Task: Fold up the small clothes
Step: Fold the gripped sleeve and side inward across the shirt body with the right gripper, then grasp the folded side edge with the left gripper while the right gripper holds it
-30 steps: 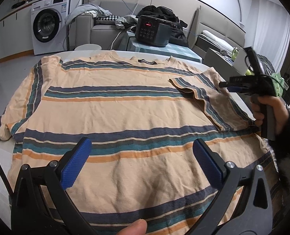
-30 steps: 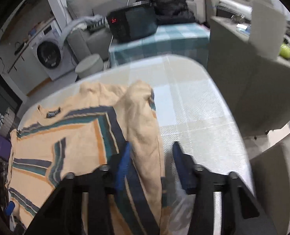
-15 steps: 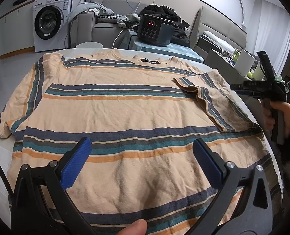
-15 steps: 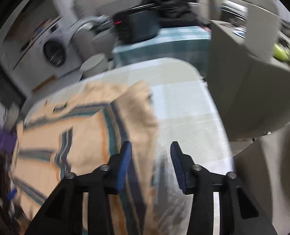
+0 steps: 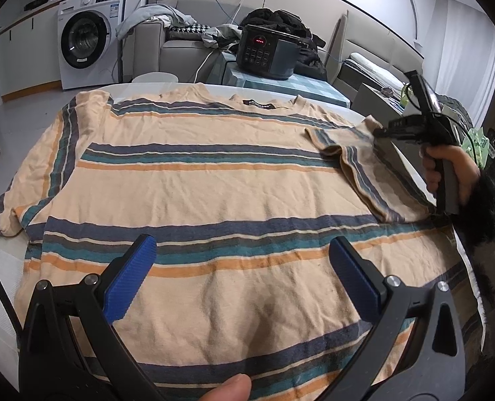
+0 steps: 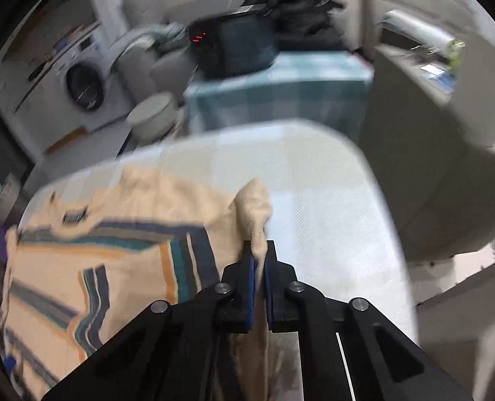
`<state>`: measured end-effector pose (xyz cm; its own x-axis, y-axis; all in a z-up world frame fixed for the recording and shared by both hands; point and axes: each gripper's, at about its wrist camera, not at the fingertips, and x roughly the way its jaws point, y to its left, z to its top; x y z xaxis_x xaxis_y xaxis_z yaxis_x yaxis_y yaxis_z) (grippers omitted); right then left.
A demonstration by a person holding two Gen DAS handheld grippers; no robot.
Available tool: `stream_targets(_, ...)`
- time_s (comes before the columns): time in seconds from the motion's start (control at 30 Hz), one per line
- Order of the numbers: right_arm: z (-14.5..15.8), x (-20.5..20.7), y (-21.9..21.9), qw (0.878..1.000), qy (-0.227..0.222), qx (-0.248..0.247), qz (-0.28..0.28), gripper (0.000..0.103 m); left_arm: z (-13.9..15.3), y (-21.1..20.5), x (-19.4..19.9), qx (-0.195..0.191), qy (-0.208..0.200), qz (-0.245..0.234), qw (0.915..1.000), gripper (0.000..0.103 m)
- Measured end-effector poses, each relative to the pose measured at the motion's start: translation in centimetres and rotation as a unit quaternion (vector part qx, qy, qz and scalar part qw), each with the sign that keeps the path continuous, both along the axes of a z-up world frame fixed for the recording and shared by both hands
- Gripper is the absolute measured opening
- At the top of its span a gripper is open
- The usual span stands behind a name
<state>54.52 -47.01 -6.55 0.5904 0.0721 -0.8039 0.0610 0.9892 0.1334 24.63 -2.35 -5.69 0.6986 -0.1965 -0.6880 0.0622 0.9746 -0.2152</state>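
Right wrist view shows the right gripper point(image 6: 259, 260) pinching the soft, light striped shirt point(image 5: 214, 193) at its shoulder edge; it lies flat on the table point(image 6: 331, 207). Left gripper point(image 5: 244, 267) hovers open above its hem.

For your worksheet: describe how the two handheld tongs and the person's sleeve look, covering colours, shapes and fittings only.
Both the left tongs and right tongs have black angular arms, ribbed blue pads and round silver bolts. Seen from the left, the right one has a dark pistol handle. The sleeve is dark and fuzzy.
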Motion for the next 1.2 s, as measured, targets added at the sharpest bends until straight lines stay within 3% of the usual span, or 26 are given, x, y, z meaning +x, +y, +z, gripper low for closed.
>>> stream_targets(0.03, 0.0, 0.3, -0.7, 1.000, -0.002, 0.009, -0.012, 0.006, 0.0, 0.0, 0.0, 0.000, 0.000, -0.001, 1.0000, 0.102)
stream_targets(0.13, 0.1, 0.9, -2.2, 0.999, 0.017, 0.004, -0.044, 0.028, -0.1, -0.1, -0.1, 0.003, -0.001, -0.005, 1.0000, 0.102)
stream_targets(0.33, 2.4, -5.7, -2.2, 1.000, 0.002, 0.024, -0.008, 0.039, -0.2, 0.2, -0.2, 0.002, 0.001, 0.000, 1.0000, 0.102)
stream_targets(0.53, 1.4, -15.6, 1.0, 0.998, 0.009, 0.010, 0.061, 0.039, -0.2, 0.2, -0.1, 0.000, 0.005, 0.004, 1.0000, 0.102)
stream_targets(0.7, -1.2, -18.5, 2.3, 0.994, 0.035, -0.081, 0.061, 0.034, -0.2, 0.9, -0.1, -0.006, 0.006, 0.019, 0.9998, 0.102)
stream_targets(0.8, -0.7, -19.7, 2.8, 0.994, 0.019, -0.098, 0.048, 0.034, -0.1, 1.5, 0.1, -0.014, 0.009, 0.033, 0.9993, 0.102)
stream_targets(0.97, 1.1, -20.6, 5.7, 0.994, -0.023, -0.041, 0.097, 0.034, 1.9, 0.2, 0.5, -0.020, 0.004, 0.014, 0.9997, 0.102)
stream_targets(1.1, 0.2, -19.6, 8.8, 0.990, -0.011, -0.003, 0.139, 0.034, 3.7, -2.4, 2.1, -0.020, 0.005, -0.014, 0.9997, 0.102)
stream_targets(1.2, -0.6, -19.0, 11.0, 0.986, -0.001, 0.005, 0.165, 0.036, 4.3, -4.0, 4.2, -0.044, 0.017, -0.020, 0.9987, 0.102)
